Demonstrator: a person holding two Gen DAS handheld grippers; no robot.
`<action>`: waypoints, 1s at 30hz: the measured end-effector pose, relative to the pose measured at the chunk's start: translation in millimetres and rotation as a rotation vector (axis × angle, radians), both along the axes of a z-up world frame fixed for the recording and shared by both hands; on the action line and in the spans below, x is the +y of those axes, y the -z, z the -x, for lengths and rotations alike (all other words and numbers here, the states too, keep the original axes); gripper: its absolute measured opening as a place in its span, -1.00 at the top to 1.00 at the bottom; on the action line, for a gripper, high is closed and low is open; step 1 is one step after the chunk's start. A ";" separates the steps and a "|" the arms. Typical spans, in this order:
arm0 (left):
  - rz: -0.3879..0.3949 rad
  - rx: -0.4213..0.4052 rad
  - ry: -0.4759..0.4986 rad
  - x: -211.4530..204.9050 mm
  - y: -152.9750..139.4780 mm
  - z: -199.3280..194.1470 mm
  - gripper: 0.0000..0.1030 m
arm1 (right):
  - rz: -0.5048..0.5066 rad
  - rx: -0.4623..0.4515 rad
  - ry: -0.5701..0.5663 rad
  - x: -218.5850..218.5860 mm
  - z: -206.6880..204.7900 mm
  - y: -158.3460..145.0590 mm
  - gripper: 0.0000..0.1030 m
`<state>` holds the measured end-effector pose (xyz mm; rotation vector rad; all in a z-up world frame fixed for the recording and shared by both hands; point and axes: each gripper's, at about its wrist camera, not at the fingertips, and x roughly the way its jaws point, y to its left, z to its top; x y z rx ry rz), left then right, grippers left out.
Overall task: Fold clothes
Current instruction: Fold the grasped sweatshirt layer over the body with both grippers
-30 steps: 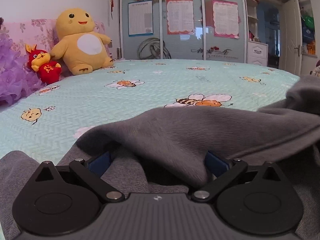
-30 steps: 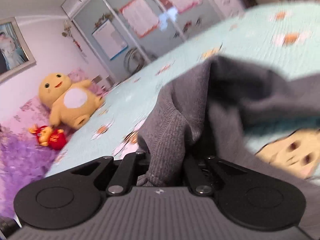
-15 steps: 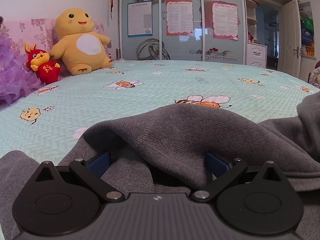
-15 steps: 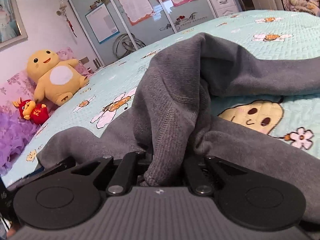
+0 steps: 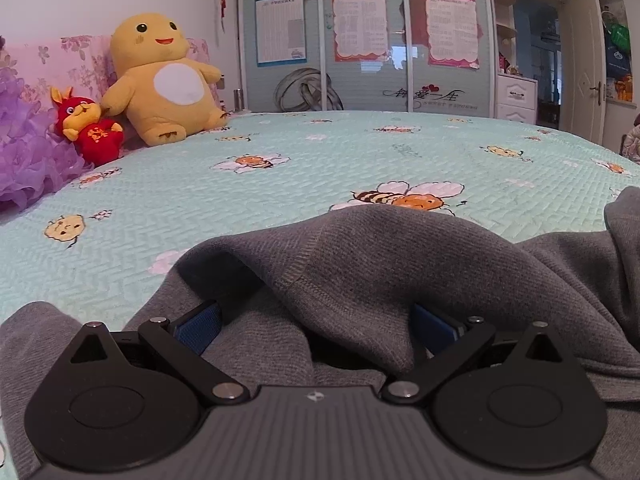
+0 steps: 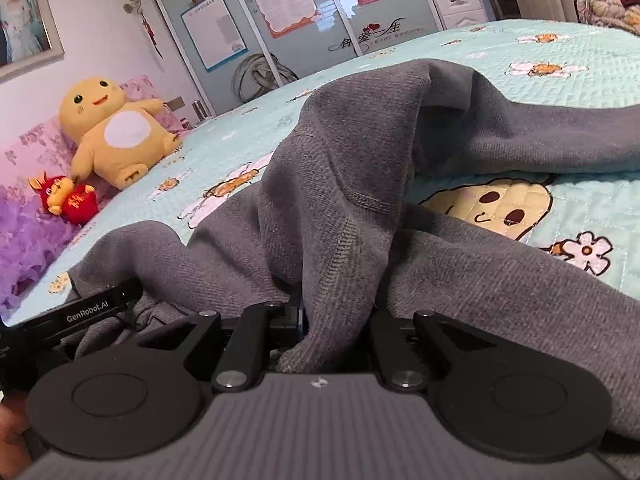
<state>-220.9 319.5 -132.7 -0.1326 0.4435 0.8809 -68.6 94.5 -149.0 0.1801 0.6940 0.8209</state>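
A grey knit garment [image 5: 400,264] lies crumpled on the bed. In the left wrist view a stitched fold of it drapes over my left gripper [image 5: 316,320], which is open; one blue pad [image 5: 196,326] peeks out on each side, far apart. My right gripper [image 6: 336,320] is shut on a bunched hem of the grey garment [image 6: 340,184], which rises in a peak ahead of it. One part of the garment [image 6: 540,140] stretches off to the right. In the right wrist view the left gripper's black body [image 6: 92,308] sits at the lower left, resting on the cloth.
The bed has a mint quilt [image 5: 280,200] printed with bees and flowers. A yellow plush toy [image 5: 160,80], a red plush toy [image 5: 88,128] and purple frills [image 5: 24,160] sit at the headboard on the left. Wardrobe doors [image 5: 360,40] stand behind the bed.
The right gripper has come down and levelled out with the hem still pinched. The fold over the left gripper has sunk lower. The left gripper has stayed put and open.
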 end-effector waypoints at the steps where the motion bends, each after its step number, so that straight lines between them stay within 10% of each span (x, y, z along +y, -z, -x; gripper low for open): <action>1: -0.006 -0.002 -0.011 -2.2 -1.3 2.8 -1.00 | -0.006 0.004 -0.002 -0.7 -0.7 0.3 0.81; 7: 0.079 -0.034 -0.075 -5.0 -2.3 29.3 -1.00 | -0.041 0.030 -0.015 -5.1 -5.2 1.9 0.81; 13: 0.143 0.110 -0.006 4.4 3.0 0.1 -0.99 | -0.069 0.048 -0.028 -7.5 -7.4 3.0 0.78; 22: 0.124 0.136 0.079 -7.2 2.4 -11.5 -0.35 | -0.116 0.075 -0.046 -11.5 -9.4 5.1 0.69; 30: 0.135 0.124 0.126 -14.1 -9.2 -10.6 0.62 | -0.162 0.091 -0.078 -14.4 -12.1 6.0 0.47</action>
